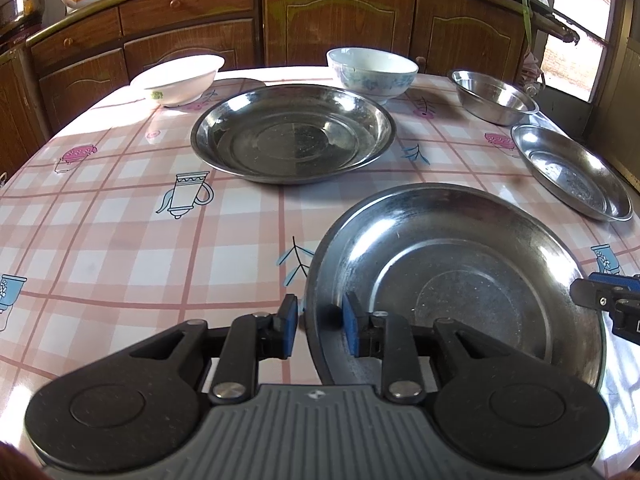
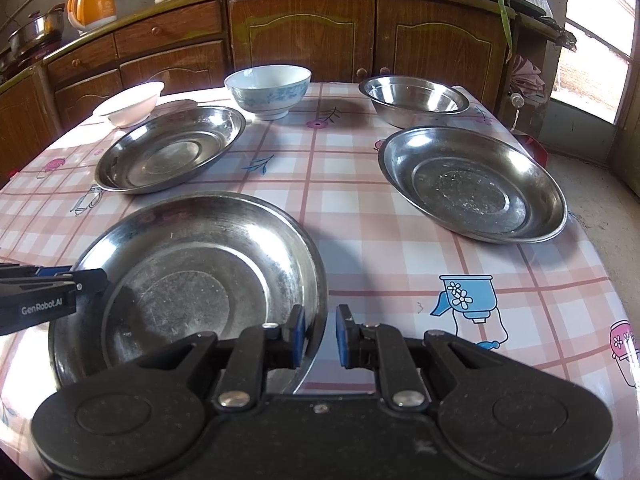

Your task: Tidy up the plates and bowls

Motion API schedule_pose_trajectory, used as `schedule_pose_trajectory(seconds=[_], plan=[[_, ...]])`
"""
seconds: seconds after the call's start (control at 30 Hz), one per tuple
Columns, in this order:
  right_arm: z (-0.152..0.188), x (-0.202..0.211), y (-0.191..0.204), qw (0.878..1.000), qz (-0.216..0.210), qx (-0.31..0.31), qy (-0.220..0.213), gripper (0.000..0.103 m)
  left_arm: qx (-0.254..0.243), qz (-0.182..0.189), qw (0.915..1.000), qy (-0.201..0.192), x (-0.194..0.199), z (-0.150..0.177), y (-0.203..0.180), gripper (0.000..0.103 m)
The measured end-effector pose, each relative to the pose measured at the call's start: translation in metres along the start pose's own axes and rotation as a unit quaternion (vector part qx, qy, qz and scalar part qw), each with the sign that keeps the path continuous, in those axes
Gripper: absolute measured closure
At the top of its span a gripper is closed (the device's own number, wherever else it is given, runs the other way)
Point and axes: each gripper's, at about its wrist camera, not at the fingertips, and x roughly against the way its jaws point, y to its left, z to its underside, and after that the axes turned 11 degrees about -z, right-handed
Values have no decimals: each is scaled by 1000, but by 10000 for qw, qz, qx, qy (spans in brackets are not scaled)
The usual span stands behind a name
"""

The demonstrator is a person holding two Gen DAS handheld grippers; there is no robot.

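A checked plastic cloth covers the desk [image 1: 120, 216]. At its far left stands a white ceramic bowl [image 1: 178, 80], then a wide steel plate [image 1: 292, 132], a blue-patterned bowl [image 1: 372, 72], a steel bowl [image 1: 494, 96] and another steel plate [image 1: 572, 172]. Nearest, the left gripper [image 1: 320, 324] and right gripper [image 2: 320, 336] straddle opposite rims of a shallow, scuffed steel plate [image 2: 188, 280], pads slightly parted, not pinching, probably because they are either taking hold of it or letting go.

The only readable text is "GenRobot.AI", in white letters on the black side of the left gripper [image 2: 44, 300], at about 9 o'clock in the right wrist view. A small logo on the orange kettle [image 2: 93, 2], near 11 o'clock, is too small to read.
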Motion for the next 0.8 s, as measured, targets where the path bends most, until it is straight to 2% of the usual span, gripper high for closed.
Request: schedule_pose_trajectory(seconds=[0.1, 0.17, 0.2, 0.27, 0.43, 0.73, 0.8], plan=[[-2, 3, -4, 10000, 42, -46, -19, 74, 26, -44, 10000, 4, 2, -3, 6, 70], [-4, 6, -5, 9999, 88, -65, -58, 71, 59, -99, 9999, -1, 5, -5, 10, 62], [-6, 8, -6, 9999, 120, -57, -78, 71, 88, -107, 9999, -30, 7, -7, 12, 57], [-9, 12, -5, 9996, 236, -4, -160, 71, 104, -124, 9999, -53, 10, -9, 16, 54], [-22, 25, -9, 9990, 248, -40, -358, 69, 127, -159, 9996, -189, 23, -18, 20, 38], [-36, 37, -1, 9985, 144, 13, -524, 62, 181, 62, 9992, -357, 41, -33, 11, 22], [-37, 39, 0, 9985, 120, 4, -535, 54, 112, 96, 9991, -387, 44, -36, 6, 21]])
